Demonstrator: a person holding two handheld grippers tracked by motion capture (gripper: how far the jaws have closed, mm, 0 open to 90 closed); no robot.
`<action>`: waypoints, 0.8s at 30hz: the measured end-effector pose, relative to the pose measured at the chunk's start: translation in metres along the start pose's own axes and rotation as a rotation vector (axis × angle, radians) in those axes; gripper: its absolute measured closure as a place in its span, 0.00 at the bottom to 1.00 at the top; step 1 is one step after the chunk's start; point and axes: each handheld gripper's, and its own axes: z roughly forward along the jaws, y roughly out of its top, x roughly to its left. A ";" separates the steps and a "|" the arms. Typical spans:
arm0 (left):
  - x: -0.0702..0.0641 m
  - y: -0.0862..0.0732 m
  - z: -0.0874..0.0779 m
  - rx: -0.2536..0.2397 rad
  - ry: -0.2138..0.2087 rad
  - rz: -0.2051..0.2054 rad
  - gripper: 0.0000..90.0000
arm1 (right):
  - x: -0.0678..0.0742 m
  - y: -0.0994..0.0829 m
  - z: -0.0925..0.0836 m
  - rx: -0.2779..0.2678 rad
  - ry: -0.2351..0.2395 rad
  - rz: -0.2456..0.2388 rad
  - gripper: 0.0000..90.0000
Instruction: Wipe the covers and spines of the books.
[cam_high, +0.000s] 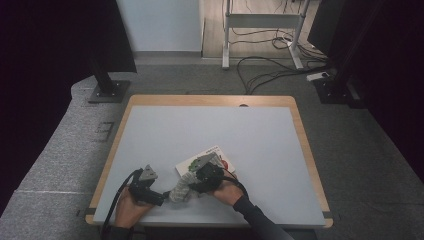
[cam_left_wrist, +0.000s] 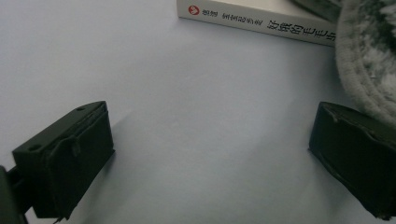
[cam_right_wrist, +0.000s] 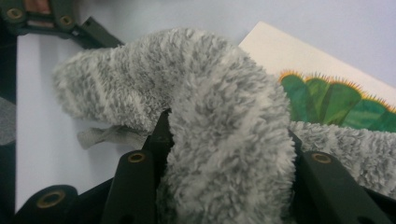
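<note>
High view: room floor (cam_high: 360, 145) is grey carpet, with loose cables (cam_high: 265, 70) trailing near the white legs of a desk frame (cam_high: 262, 30) at the back wall. Dark stands (cam_high: 107, 82) sit left and right of the bench. Bench (cam_high: 200, 135) has a pale grey-blue top with a light wood rim; most of the top is bare.

Book (cam_high: 224, 159) lies flat toward the near middle of the bench, white cover with a green picture and a red spot; its spine with printed characters faces the left gripper.

Fuzzy grey sock (cam_high: 181, 190) lies partly on the book's near corner and partly on the bench, between the two grippers.

Right gripper (cam_right_wrist: 224, 163): jaws clamped on a bunched fold of the sock, pile bulging between them. Left gripper (cam_left_wrist: 210, 158): jaws stand wide apart over bare bench, nothing between them; the sock's edge sits just beside one jaw.
</note>
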 end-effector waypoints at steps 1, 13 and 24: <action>0.000 0.000 0.000 0.000 0.000 0.000 0.00 | -0.001 0.001 0.001 0.004 -0.002 0.001 0.61; 0.000 0.000 0.000 0.000 0.001 -0.001 0.00 | -0.014 0.015 0.013 0.002 -0.036 0.015 0.61; 0.000 0.000 0.000 -0.002 0.000 -0.003 0.00 | -0.022 0.019 0.017 -0.003 -0.043 0.022 0.62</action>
